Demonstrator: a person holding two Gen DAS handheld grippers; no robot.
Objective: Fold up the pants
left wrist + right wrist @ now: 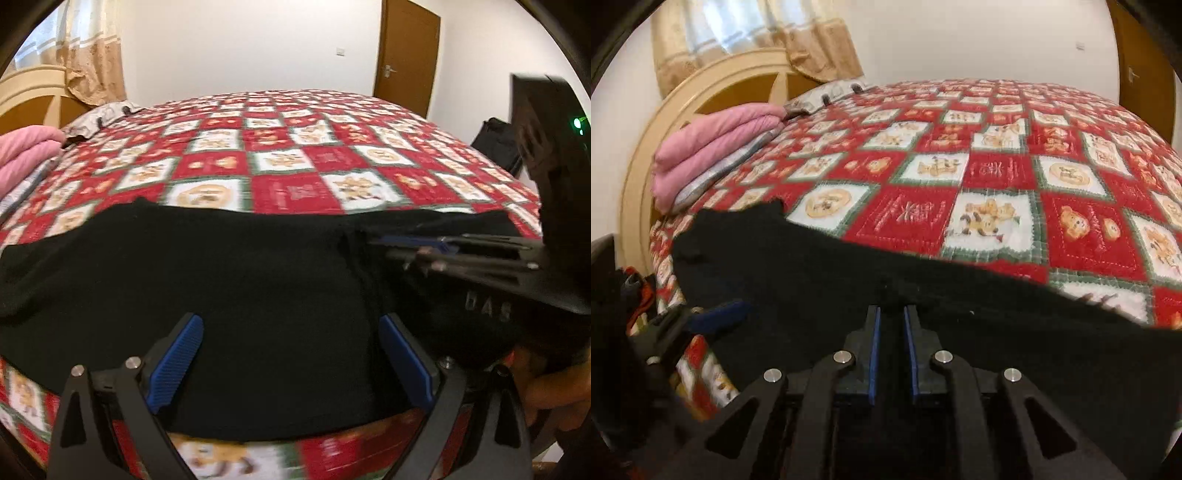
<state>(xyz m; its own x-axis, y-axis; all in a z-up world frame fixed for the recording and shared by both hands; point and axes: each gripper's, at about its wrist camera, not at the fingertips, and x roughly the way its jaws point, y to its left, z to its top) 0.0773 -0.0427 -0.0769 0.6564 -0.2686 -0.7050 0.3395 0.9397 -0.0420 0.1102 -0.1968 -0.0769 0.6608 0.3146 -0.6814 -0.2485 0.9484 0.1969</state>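
Note:
Black pants [221, 277] lie spread across the near part of a bed, running left to right. My left gripper [290, 319] hovers over their middle, its blue pads wide apart and open with only flat cloth below. My right gripper [373, 242] comes in from the right, low over the pants. In the right wrist view its jaws [891, 308] stand narrow, and a raised fold of the pants [812, 288] is pinched at their tips. One blue finger of the left gripper [720, 314] shows at the left there.
The bed wears a red, white and green patchwork quilt [295, 166]. A folded pink blanket [713, 147] lies by the round headboard [701, 85]. A brown door [406, 55] and a black bag [495, 144] stand beyond the bed. A hand [546, 391] holds the right gripper.

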